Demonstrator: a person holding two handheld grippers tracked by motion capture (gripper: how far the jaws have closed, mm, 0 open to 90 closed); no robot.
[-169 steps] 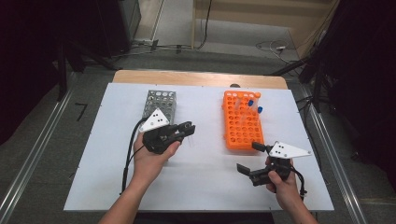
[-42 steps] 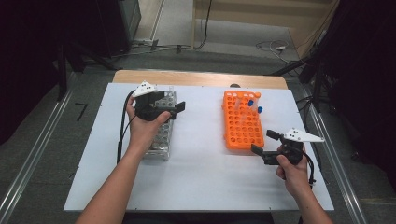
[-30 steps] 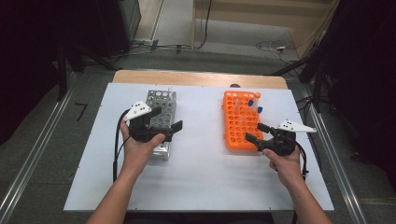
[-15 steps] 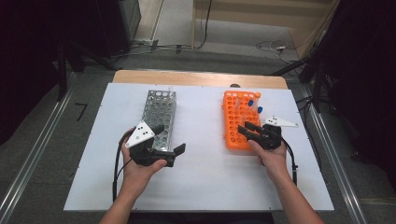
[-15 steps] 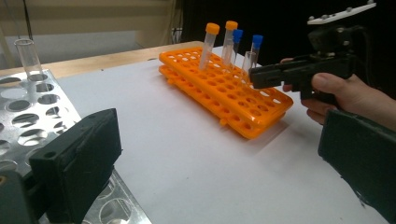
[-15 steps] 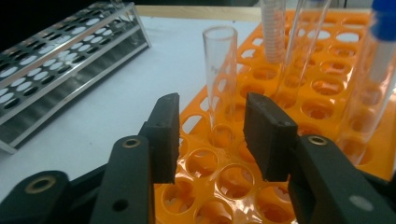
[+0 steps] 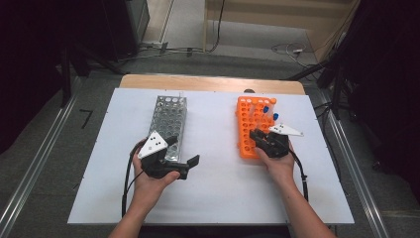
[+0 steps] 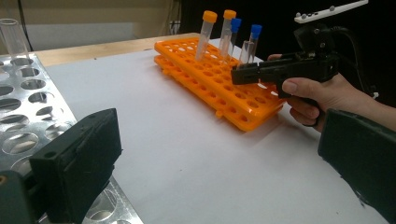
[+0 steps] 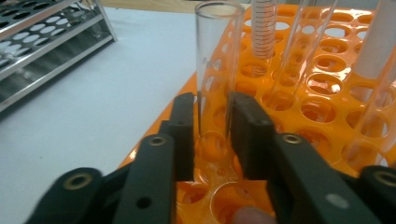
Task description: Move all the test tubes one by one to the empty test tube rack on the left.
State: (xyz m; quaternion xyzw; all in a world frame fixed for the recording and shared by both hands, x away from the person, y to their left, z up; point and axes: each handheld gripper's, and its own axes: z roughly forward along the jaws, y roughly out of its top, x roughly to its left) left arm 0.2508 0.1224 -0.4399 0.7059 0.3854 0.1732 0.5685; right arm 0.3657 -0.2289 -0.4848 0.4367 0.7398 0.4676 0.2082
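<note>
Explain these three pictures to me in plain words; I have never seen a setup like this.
A person sits at a white table and holds a hand tool with two black jaws in each hand. The high view looks down from above; the other two come from small cameras riding on each tool.

The left gripper has its jaws wide open with nothing between them, beside a metal tube rack. The right gripper has just been closing its jaws, which now clamp an uncapped clear glass tube standing in the orange tube rack. From the left gripper view you can see more tubes in that rack, two with orange caps and two with blue caps.
</note>
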